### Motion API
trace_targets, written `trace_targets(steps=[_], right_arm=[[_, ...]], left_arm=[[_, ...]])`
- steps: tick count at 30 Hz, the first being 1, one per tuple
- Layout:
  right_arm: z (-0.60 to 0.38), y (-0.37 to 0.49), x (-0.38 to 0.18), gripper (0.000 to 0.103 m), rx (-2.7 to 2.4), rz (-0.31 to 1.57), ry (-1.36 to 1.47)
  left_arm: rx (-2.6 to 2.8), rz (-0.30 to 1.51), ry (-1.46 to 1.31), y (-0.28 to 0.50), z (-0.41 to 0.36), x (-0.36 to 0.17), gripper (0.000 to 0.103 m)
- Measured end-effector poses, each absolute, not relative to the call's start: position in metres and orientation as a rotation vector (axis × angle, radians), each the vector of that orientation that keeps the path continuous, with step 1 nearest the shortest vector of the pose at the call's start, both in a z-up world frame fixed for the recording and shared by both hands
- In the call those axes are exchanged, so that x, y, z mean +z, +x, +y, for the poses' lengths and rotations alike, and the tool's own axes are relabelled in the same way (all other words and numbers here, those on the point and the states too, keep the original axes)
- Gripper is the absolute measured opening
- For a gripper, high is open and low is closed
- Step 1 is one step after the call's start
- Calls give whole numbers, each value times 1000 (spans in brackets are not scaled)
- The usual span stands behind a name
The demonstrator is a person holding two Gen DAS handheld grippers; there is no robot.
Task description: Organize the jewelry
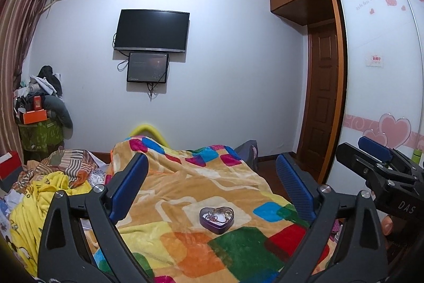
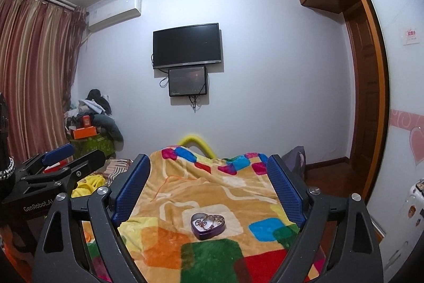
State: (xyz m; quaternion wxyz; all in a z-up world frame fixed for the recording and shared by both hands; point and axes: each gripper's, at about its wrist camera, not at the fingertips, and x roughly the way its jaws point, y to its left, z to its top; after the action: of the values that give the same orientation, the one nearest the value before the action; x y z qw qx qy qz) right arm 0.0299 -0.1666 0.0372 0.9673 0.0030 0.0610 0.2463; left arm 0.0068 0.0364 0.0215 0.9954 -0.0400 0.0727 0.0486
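Note:
A purple heart-shaped tin [image 1: 217, 219] lies open on the colourful blanket [image 1: 185, 182], with tangled jewelry inside. It also shows in the right wrist view [image 2: 208, 225]. My left gripper [image 1: 212, 171] is open and empty, held above the bed, with the tin ahead between its fingers. My right gripper [image 2: 208, 169] is open and empty, likewise over the bed behind the tin. The right gripper also shows at the right edge of the left wrist view [image 1: 376, 161]. The left gripper shows at the left of the right wrist view [image 2: 66, 158].
Crumpled yellow and striped bedding [image 1: 47, 190] lies left of the blanket. A pile of clothes and orange boxes [image 1: 37, 108] stands in the far left corner. A TV [image 1: 152, 31] hangs on the far wall. A wardrobe with sliding doors [image 1: 379, 70] and a wooden door [image 1: 323, 108] are at right.

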Motion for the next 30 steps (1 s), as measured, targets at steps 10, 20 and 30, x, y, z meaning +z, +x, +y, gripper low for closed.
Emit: trace_targets(steps=[10, 20, 30], right_arm=[[-168, 27, 36, 88, 495, 132, 12], [-172, 29, 39, 88, 497, 151, 21], [-172, 29, 40, 88, 498, 152, 23]], left_arm=[[94, 155, -83, 7, 33, 19, 98], [89, 163, -83, 10, 31, 19, 99], [84, 168, -80, 11, 29, 19, 99]])
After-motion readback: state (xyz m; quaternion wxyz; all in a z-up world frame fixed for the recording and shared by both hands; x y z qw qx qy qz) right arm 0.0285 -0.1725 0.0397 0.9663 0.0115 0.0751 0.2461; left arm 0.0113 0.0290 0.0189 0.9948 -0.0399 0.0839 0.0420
